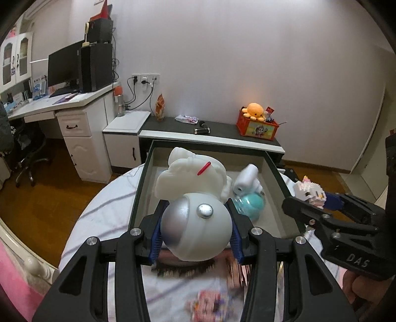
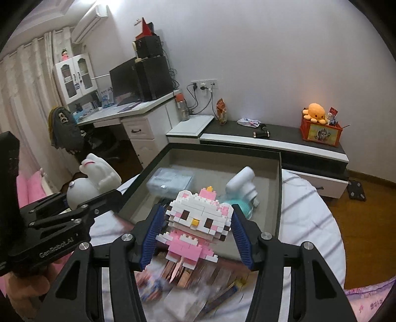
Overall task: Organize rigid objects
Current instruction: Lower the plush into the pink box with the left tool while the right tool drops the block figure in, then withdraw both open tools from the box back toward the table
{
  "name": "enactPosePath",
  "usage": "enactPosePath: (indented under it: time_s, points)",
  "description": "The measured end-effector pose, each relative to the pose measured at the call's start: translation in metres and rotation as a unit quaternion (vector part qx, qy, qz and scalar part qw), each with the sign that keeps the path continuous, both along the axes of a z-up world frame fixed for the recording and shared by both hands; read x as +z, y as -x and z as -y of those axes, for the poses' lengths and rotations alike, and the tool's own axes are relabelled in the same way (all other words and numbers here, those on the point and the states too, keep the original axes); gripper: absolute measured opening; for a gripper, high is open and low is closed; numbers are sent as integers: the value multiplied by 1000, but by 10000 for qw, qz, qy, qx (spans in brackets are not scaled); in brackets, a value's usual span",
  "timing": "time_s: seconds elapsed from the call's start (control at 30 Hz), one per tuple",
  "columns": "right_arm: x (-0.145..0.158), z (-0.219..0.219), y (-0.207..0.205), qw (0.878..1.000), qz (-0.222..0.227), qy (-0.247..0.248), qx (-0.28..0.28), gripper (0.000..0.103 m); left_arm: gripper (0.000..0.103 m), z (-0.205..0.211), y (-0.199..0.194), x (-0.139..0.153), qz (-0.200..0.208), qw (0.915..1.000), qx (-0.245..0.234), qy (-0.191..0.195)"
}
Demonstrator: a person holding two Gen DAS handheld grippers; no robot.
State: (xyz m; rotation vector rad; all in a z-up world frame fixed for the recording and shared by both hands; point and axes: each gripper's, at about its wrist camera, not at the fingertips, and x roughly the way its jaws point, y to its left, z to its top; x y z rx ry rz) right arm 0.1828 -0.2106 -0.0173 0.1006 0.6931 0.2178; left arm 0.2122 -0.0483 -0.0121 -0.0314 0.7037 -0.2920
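A plain pale wall [image 2: 259,49] is seen behind a low dark-topped cabinet [image 2: 284,135], on which an orange crate [image 2: 320,132] with a plush octopus [image 2: 315,111] is set. A white desk [image 1: 74,104] carrying a monitor [image 1: 63,65] is placed at the left, a wall socket [image 1: 146,78] beside it. The floor [image 1: 44,193] is laid in brown wood. Pale curtains [image 2: 27,81] and an air conditioner [image 2: 90,22] are shown in the right wrist view
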Motion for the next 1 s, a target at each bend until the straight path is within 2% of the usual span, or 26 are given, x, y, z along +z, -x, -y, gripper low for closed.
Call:
enactPosePath:
  time_s: [0.2,0.43,0.5,0.53,0.63,0.67,0.7,0.73,0.77,0.87,0.97,1.0]
  points:
    - [-35,7,-44,9989,-453,47,-86,56,45,15,-35,-26,-268,9996,-58,-32]
    - [-56,10,-57,9973,-694,222,-132,56,45,25,-56,-59,-651,9978,-88,-92]
    - [-59,11,-58,9967,-747,279,-152,57,55,26,-58,-63,-662,9976,-48,-195]
    - [-61,11,-59,9964,-772,306,-154,57,69,26,-57,-62,-625,9978,-56,-219]
    - [-63,13,-59,9960,-804,331,-189,57,92,22,-51,-56,-407,9988,61,-265]
    - [-64,12,-59,9960,-804,343,-194,58,97,19,-48,-51,-326,9992,89,-212]
    - [-63,12,-59,9960,-798,352,-192,62,98,15,-46,-48,-265,9994,124,-173]
    - [-63,11,-58,9960,-789,371,-177,76,100,11,-44,-46,-235,9995,139,-149]
    - [-63,10,-57,9960,-773,412,-202,83,101,8,-41,-41,-191,9996,159,-131]
    - [-60,9,-50,9965,-773,292,-159,87,103,1,-30,-33,-73,9995,257,-192]
    - [-52,9,-38,9975,-609,281,-240,103,103,-8,-15,-26,15,9993,340,-178]
    - [-48,8,-33,9977,-562,259,-262,103,103,-11,-10,-23,39,9991,374,-176]
